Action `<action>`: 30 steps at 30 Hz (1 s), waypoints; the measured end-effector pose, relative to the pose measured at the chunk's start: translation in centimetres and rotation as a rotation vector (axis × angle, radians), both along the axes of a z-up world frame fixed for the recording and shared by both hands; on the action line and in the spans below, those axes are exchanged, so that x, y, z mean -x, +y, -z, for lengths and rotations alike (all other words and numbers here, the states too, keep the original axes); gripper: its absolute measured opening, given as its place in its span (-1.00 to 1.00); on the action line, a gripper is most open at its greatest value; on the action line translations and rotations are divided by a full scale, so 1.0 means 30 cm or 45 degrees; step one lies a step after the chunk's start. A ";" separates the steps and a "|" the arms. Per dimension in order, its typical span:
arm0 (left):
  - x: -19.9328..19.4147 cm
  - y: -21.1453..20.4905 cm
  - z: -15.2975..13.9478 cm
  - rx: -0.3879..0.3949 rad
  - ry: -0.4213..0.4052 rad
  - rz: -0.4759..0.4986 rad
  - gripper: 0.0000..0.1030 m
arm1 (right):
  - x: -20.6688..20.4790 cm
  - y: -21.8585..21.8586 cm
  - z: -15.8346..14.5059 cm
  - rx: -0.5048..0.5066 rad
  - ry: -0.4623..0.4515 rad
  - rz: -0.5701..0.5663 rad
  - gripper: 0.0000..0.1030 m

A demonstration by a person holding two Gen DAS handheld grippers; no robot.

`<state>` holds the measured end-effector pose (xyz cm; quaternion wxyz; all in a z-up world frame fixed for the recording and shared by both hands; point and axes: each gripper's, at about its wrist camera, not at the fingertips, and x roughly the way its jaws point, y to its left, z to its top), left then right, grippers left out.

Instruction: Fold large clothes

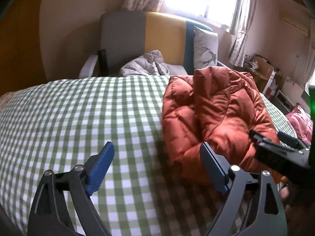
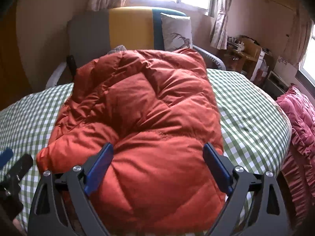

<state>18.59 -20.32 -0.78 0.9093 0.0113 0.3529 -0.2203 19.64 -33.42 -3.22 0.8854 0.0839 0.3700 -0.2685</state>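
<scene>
An orange-red puffer jacket (image 2: 141, 118) lies bunched in a folded heap on the green-and-white checked bed cover (image 2: 246, 106). My right gripper (image 2: 157, 155) is open, its blue pads spread wide on either side of the jacket's near edge, not closed on it. In the left wrist view the jacket (image 1: 208, 118) sits to the right on the bed cover (image 1: 78, 114). My left gripper (image 1: 156, 153) is open over the bare cover, its right pad close to the jacket's left edge. The right gripper's black body (image 1: 279, 151) shows at the far right there.
A grey, yellow and teal chair (image 2: 126, 29) with a white cushion (image 2: 177, 31) stands beyond the bed. A grey garment (image 1: 147, 63) lies on the seat. A pink ruffled cloth (image 2: 299, 137) hangs at the bed's right side. Cluttered shelves (image 2: 248, 55) stand by the window.
</scene>
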 end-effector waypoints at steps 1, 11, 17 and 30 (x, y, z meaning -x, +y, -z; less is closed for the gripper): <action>0.012 0.014 0.000 0.002 -0.005 -0.010 0.70 | 0.018 0.012 -0.013 0.011 -0.015 0.018 0.90; 0.119 0.080 0.002 -0.010 -0.078 -0.033 0.90 | 0.201 0.090 -0.041 -0.007 -0.102 0.200 0.96; 0.173 0.101 0.003 0.011 -0.081 -0.032 0.92 | 0.309 0.158 -0.009 0.012 -0.141 0.296 0.96; 0.273 0.113 -0.047 0.021 -0.168 -0.012 0.92 | 0.432 0.228 -0.071 0.085 -0.240 0.310 0.96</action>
